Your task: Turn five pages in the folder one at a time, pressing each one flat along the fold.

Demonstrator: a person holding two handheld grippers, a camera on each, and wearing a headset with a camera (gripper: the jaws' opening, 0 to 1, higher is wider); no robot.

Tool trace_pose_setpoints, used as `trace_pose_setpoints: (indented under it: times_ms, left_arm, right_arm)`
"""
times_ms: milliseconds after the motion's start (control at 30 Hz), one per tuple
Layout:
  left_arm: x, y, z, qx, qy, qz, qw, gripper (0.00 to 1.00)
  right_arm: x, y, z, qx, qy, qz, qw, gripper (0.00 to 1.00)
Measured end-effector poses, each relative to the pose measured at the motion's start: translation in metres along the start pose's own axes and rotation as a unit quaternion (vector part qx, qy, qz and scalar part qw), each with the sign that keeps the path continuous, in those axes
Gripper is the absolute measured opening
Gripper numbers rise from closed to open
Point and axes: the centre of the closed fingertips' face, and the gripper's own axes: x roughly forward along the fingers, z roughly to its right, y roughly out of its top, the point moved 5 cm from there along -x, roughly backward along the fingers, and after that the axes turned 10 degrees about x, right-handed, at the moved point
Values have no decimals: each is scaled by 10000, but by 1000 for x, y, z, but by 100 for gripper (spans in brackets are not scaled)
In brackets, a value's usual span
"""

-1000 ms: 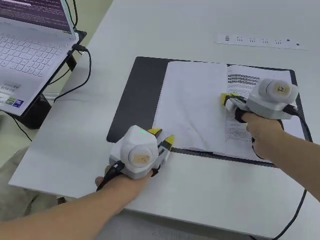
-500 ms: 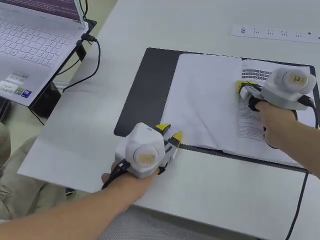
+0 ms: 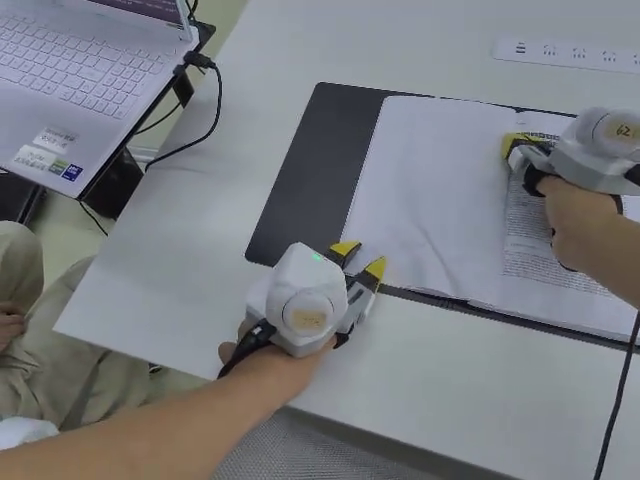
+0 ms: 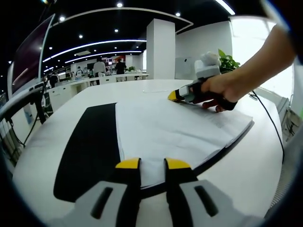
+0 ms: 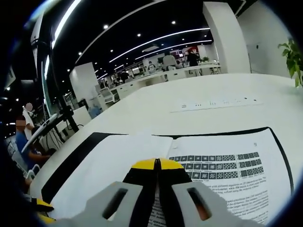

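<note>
Nearest the person, the left gripper sits low over the table at the near edge of the folder. Its yellow-tipped jaws are a little apart, with nothing gripped between them. In the left gripper view the tips lie at the near edge of the blank page; whether they touch it I cannot tell.

The folder lies open and flat on the table. Its black cover is bare on the left, the blank page spreads over the middle, and a printed page lies on the right.

Farther along, a hand holds the right gripper at the fold, where the blank page meets the printed page. Its jaws are closed tight together, holding nothing, with the tips down at the fold line. In the right gripper view, rows of small dark squares at the top of the printed page lie just beyond the tips.

Past the folder a white power strip lies on the table, well apart from it. At the far left stands an open white laptop, with a black cable plugged into its side and trailing down past the table edge
</note>
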Motion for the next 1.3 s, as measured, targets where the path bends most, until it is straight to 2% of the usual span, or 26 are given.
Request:
trace_pose_setpoints:
  times_ms: [267,400,600,1000,1300]
  left_arm:
    - [-1,0,0,-75,26,66,9999,18]
    - [-1,0,0,-138,51,71,9999,18]
    - [-1,-1,0,-131,48,50,9999,18]
    - [-2,-3,0,-175,103,121,9997,17]
    - [-3,-3,-1,-140,89,131,9998,17]
  right_arm:
    - [11,12,-2,-98,-103,-13,9999,0]
    - [32,19,12,-54,-192,37,9998,0]
    - [45,25,21,-98,-213,20,9997,0]
    - [42,16,26,-43,-142,-135,9998,0]
    - [22,1,17,-78,-54,-129,9999,0]
